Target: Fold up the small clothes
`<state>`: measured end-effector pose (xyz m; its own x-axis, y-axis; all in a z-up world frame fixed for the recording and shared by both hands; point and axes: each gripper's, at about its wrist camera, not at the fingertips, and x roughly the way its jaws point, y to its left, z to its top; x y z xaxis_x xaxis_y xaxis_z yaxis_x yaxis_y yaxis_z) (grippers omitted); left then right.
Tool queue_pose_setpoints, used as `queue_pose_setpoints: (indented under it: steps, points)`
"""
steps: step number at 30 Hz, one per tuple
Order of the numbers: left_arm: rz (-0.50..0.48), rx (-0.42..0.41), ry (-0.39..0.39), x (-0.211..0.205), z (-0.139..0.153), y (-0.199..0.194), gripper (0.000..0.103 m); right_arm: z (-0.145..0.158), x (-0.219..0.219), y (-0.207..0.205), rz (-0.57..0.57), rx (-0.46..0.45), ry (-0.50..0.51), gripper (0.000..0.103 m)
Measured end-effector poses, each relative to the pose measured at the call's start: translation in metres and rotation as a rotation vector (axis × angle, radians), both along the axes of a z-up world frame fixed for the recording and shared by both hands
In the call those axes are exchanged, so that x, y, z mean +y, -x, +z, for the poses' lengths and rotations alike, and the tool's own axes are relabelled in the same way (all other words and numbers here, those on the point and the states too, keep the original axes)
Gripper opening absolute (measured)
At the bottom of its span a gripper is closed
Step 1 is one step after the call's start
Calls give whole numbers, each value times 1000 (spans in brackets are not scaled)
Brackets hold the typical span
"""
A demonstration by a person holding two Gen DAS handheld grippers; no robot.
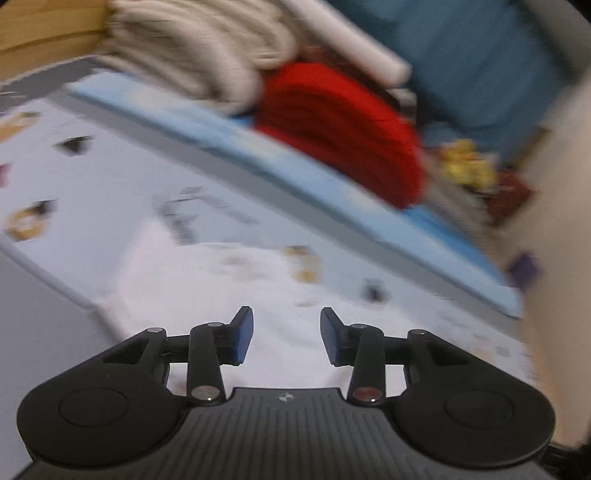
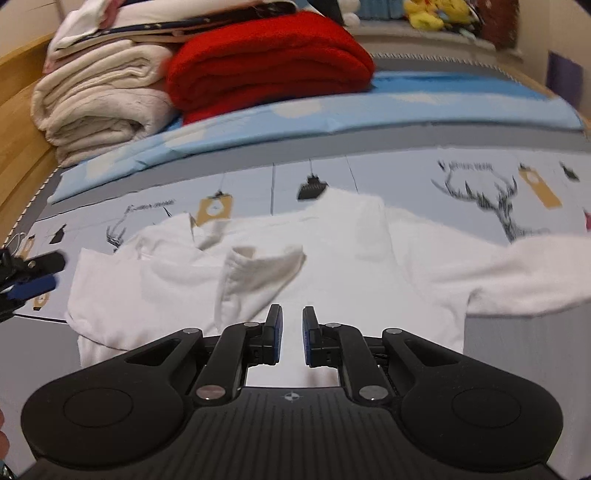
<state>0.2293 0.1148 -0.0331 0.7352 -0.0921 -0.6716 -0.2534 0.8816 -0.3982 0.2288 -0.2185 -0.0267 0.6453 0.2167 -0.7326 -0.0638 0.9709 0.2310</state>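
Note:
A small white long-sleeved top (image 2: 332,251) lies spread on the printed bed sheet (image 2: 406,173), collar toward the far side, one sleeve folded over its middle, the other stretched right. My right gripper (image 2: 291,339) hovers over its near hem, jaws a little apart and empty. My left gripper (image 1: 286,339) is open and empty above white cloth (image 1: 229,280) in its blurred view; it also shows at the left edge of the right wrist view (image 2: 33,277), beside the garment's left edge.
A folded red blanket (image 2: 266,62) and a stack of cream blankets (image 2: 99,96) sit on a light blue sheet (image 2: 443,96) at the far side. A wooden bed frame (image 2: 18,122) runs along the left. Yellow plush toys (image 2: 432,13) lie behind.

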Motion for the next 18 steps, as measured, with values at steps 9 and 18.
queue_pose_setpoints:
  steps: [9,18]
  points:
    - [55,206,-68,5,-31,-23,44,-36,22,-31,-4,94,-180,22]
    - [59,219,-42,22,-31,-48,44,-62,80,-61,98,105,-95,30]
